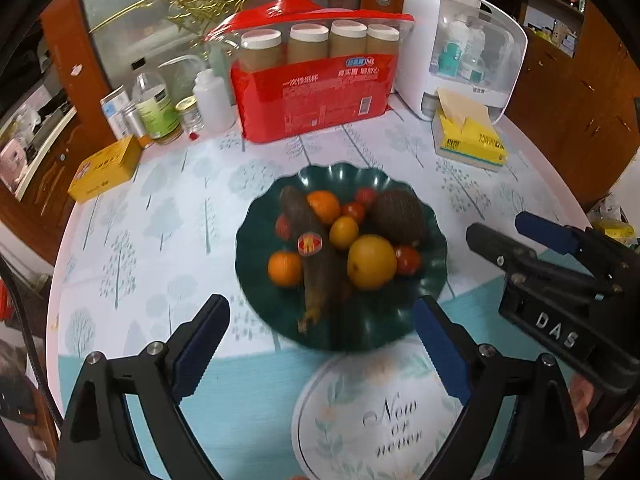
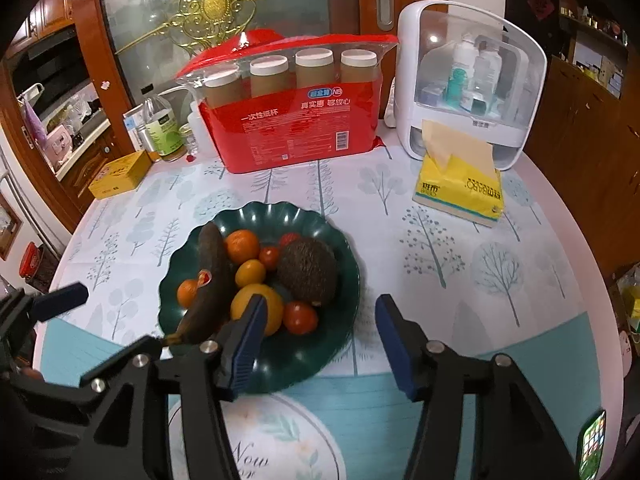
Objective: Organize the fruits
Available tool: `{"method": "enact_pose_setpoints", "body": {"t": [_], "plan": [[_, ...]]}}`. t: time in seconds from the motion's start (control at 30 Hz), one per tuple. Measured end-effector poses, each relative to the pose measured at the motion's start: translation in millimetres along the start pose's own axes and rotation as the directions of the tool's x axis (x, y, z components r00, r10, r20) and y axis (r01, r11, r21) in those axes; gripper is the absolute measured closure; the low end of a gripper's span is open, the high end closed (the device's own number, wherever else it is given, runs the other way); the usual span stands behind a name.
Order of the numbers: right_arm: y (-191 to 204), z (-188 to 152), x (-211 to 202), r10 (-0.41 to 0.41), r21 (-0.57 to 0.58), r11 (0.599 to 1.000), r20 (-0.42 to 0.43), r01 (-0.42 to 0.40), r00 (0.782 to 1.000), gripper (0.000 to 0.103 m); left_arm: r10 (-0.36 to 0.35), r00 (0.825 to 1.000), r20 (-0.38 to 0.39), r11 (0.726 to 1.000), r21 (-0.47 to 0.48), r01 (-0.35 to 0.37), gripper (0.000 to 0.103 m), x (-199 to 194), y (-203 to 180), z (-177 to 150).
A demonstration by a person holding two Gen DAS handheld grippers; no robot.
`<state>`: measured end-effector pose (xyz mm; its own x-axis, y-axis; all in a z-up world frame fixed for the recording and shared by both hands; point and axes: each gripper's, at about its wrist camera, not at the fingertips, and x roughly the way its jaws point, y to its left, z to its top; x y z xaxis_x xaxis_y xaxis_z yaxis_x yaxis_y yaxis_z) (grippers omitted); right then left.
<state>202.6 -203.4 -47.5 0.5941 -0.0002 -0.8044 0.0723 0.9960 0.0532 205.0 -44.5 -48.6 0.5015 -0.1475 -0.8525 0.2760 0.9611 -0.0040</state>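
Note:
A dark green scalloped plate (image 1: 276,320) (image 2: 304,356) sits mid-table and holds the fruit: a blackened banana (image 1: 316,256) (image 2: 210,280), a dark avocado (image 1: 398,212) (image 2: 308,272), a large yellow-orange fruit (image 1: 371,261) (image 2: 276,308), small oranges (image 1: 285,268) (image 2: 242,246) and red tomatoes (image 1: 408,260) (image 2: 300,317). My left gripper (image 1: 320,348) is open and empty, just short of the plate's near rim. My right gripper (image 2: 318,340) is open and empty over the plate's near right edge; it also shows in the left wrist view (image 1: 500,232), to the right of the plate.
A red pack of paper cups (image 1: 316,100) (image 2: 292,128), a white storage box (image 1: 468,48) (image 2: 472,84), a yellow tissue pack (image 1: 468,136) (image 2: 460,184), bottles (image 1: 154,108) and a yellow tin (image 1: 104,168) line the table's far side. A round printed mat (image 1: 376,420) lies near me.

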Motion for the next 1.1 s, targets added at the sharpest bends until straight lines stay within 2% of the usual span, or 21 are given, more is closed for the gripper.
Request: {"method": "enact_pose_setpoints", "body": {"t": [0.37,0.7,0.97,1.1], "plan": [[1.7,-52.6,-45.7,0.029,-0.055,0.998,0.005,-0.029,1.0,0.044,-0.022,1.0,-0.012,0.992,-0.122,0.021,0.01,-37.0,-3.2,-61.9],[-0.2,-109.7,-97.3,0.061,-0.107,0.992,-0.019,-0.063,0.998,0.042,0.004,1.0,0.006,0.994,-0.108,-0.003,0.01,-86.3,-26.2,-115.7],[-6.4,-135.0,-127.0,0.079,-0.077,0.994,-0.049,-0.083,0.996,0.04,0.064,0.998,0.017,0.99,-0.13,-0.061,0.01,-118.0,-40.5,-146.1],[-8.3,-142.6,-136.5,0.066,-0.069,0.995,-0.056,-0.069,0.996,0.04,0.062,0.998,-0.002,0.987,-0.151,-0.061,0.01,-123.4,-42.7,-151.7]]}}
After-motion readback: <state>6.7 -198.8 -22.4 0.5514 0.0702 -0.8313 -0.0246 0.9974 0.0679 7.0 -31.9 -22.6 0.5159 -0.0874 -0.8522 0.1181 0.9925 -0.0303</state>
